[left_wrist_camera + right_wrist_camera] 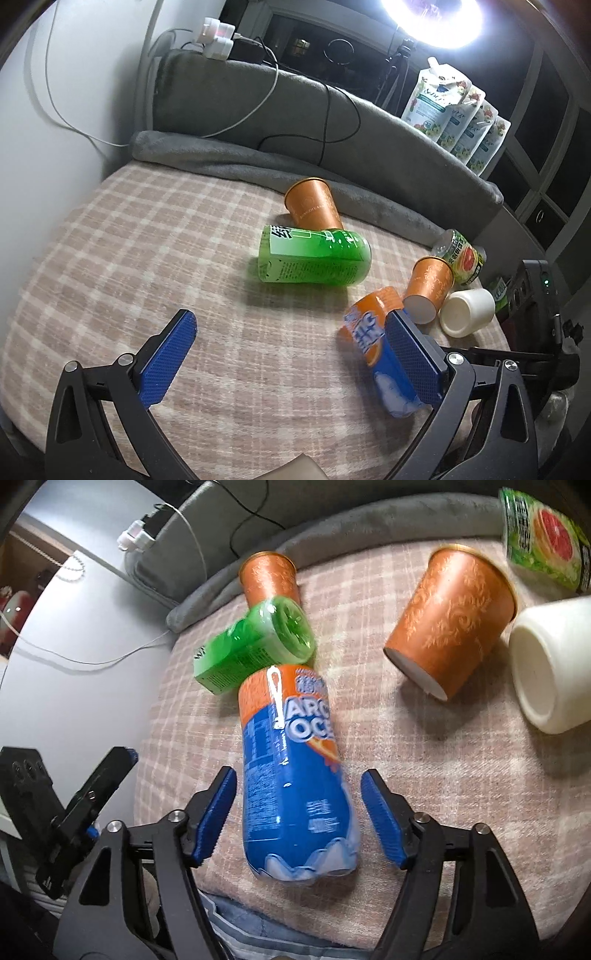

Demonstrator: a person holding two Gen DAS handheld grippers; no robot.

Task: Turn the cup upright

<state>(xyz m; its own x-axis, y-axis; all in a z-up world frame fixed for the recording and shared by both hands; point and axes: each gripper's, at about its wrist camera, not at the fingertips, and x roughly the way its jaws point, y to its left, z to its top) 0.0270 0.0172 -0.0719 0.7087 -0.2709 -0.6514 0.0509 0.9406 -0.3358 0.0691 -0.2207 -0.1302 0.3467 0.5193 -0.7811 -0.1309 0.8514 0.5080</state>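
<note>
**Right gripper open around a lying bottle, cups on their sides**

The right gripper point(298, 814) sits at 6 o'clock, its blue pads spread wide on either side of an orange-and-blue bottle point(295, 775) lying on the checked cloth point(461, 775), without touching it. At the bottle's 12 o'clock end a green bottle point(255, 650) lies across it, and beyond that an orange cup point(269, 578) rests on its side. At 2 o'clock a second orange cup point(450, 624) lies tipped, base toward the camera, just beside a white cup point(550, 664) at 3 o'clock, also on its side. A grapefruit-label bottle point(543, 539) shows at 1 o'clock. The other gripper point(74, 812) appears at 9 o'clock.
</note>
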